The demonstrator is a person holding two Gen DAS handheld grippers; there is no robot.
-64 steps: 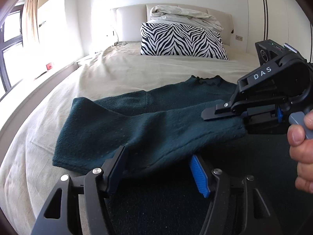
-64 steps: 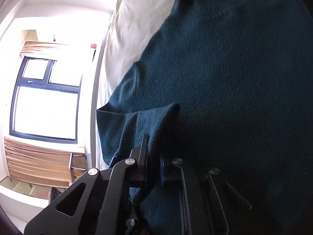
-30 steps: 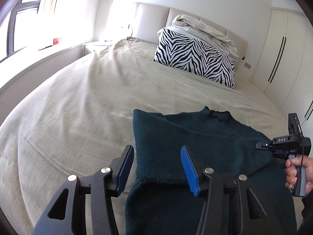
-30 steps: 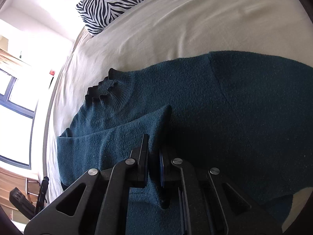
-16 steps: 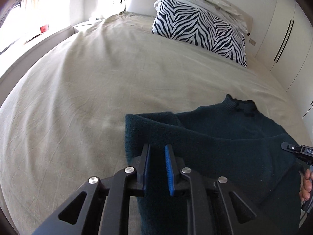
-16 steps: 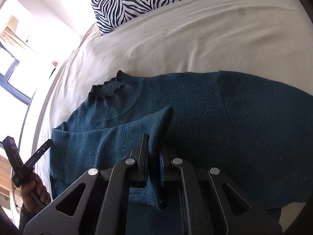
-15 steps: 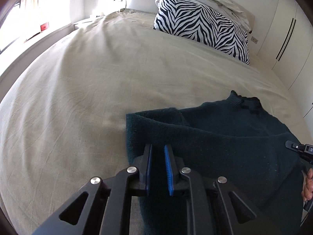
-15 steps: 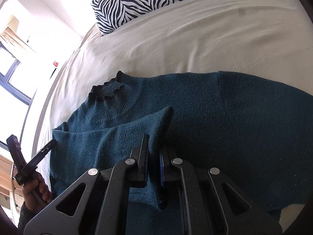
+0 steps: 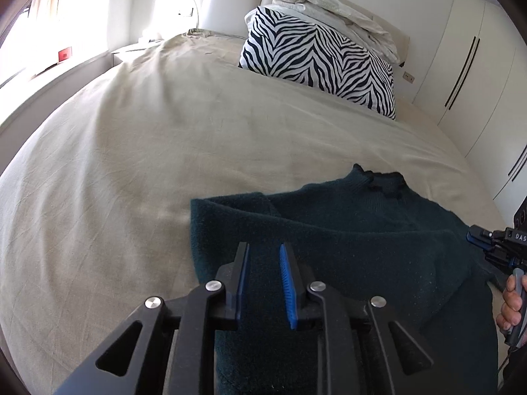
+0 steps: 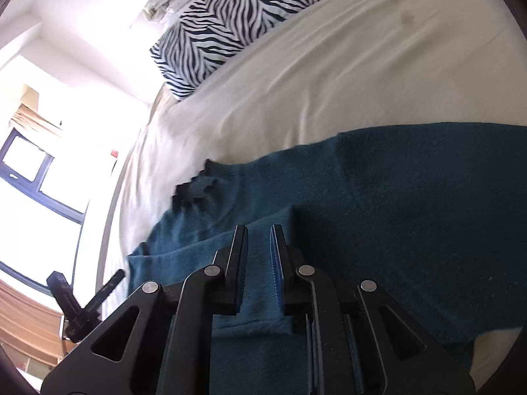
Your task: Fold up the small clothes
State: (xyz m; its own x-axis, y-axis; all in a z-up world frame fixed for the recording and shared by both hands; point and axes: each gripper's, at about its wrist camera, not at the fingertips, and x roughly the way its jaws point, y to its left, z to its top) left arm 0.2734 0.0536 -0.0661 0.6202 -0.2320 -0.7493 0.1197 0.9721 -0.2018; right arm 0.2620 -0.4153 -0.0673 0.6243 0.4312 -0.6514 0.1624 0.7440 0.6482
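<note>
On a beige bed (image 9: pixel 164 151), teal sweater (image 9: pixel 362 230), zebra pillow (image 9: pixel 316 62), white wardrobes (image 9: pixel 477 75).

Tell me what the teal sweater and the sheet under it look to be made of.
Teal sweater: seemingly a soft knit, wool or acrylic; matte fuzzy nap, ribbed frilled collar. Bed sheet: probably woven cotton or a blend; smooth, matte beige, fine creases.

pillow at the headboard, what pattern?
Black-and-white zebra stripes on the pillow; clearest in the left wrist view.
</note>
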